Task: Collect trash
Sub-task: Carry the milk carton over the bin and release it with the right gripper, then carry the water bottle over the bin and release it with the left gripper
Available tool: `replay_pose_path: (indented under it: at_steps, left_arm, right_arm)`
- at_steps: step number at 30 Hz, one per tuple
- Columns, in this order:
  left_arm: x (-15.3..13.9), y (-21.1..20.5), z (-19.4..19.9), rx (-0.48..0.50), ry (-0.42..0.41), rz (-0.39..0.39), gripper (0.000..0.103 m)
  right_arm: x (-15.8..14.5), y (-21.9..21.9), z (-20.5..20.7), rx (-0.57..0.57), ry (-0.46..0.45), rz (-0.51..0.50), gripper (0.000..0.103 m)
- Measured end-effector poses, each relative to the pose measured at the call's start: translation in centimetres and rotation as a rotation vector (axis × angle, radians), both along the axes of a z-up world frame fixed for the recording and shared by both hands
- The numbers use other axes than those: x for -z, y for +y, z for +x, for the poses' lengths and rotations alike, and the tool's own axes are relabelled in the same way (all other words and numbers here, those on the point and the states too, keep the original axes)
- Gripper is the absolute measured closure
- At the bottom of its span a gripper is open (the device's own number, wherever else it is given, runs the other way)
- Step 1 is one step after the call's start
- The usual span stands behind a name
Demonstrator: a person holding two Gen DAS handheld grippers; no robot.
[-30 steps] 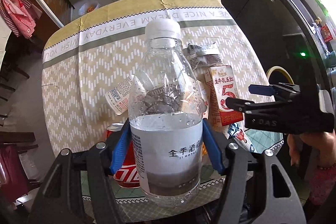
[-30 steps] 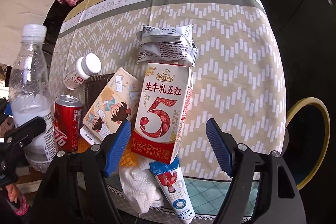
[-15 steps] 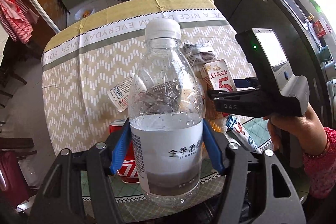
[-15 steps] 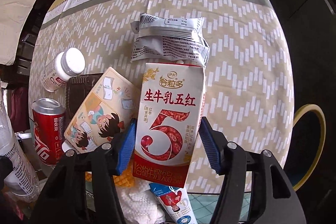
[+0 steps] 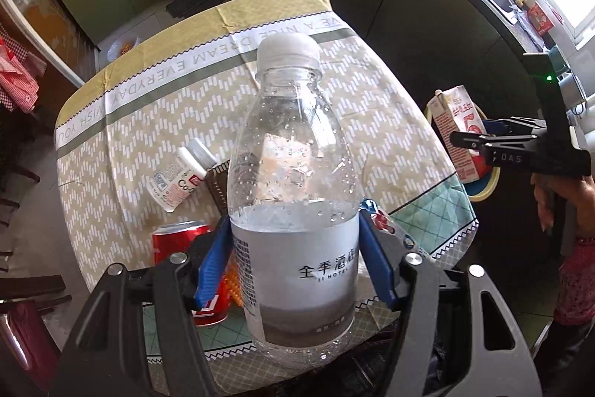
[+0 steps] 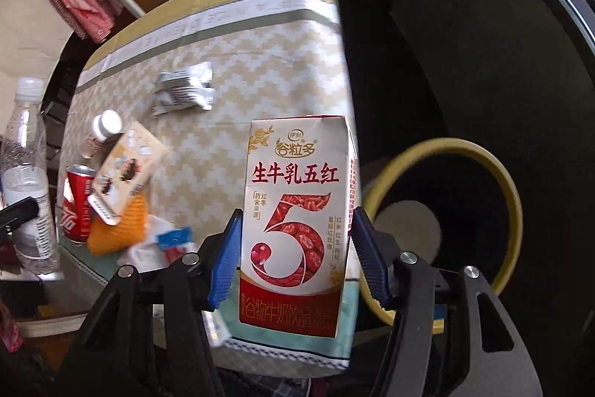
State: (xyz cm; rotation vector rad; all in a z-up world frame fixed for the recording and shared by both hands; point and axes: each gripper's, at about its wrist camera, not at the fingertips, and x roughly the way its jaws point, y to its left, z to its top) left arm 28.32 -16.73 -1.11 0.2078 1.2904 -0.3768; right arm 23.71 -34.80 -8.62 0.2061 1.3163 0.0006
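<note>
Left tongs (image 5: 293, 270) clenched the bottle (image 5: 293, 196); right tongs (image 6: 295, 255) gripped the carton (image 6: 297, 222), best released squarely over the bin (image 6: 513, 196) at right.

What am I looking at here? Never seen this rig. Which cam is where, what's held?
No robot: a person holds a two-finger gripper in each hand, each with a fisheye camera looking along its fingers. The left wrist view shows the left gripper clamping a water bottle. The right wrist view shows the right gripper clamping a milk carton near a yellow-rimmed bin. On the tablecloth lie a red can, a small white bottle, a silver wrapper and other litter.
</note>
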Motion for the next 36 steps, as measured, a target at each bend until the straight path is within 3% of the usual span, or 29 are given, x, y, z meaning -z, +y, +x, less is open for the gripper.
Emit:
replay_pose_path:
  at_steps: [5,10,16,22,30,36]
  left_arm:
    - [0.0,-4.2,-1.1,0.086,0.004,0.0,0.041]
    - [0.2,-8.6,-2.1,0.16,0.01,0.002,0.041]
    - [0.5,-14.6,-3.8,0.272,0.022,-0.004,0.041]
    - [1.5,-21.0,-5.2,0.381,0.045,-0.024,0.041]
    - [5.4,-29.2,-4.6,0.455,0.091,-0.082,0.041]
    - [9.9,-33.3,-3.0,0.433,0.109,-0.097,0.04]
  right_arm:
    - [4.1,-8.0,-2.8,0.124,0.039,-0.062,0.045]
    - [6.6,-12.2,-4.2,0.199,0.045,-0.037,0.043]
    - [3.7,-14.9,-8.0,0.229,-0.084,0.069,0.039]
    - [-0.1,-16.5,-15.4,0.26,-0.203,0.051,0.036]
    - [0.6,-19.5,-23.4,0.38,-0.208,0.05,0.034]
    - [2.5,-20.7,-25.4,0.405,-0.179,0.078,0.034]
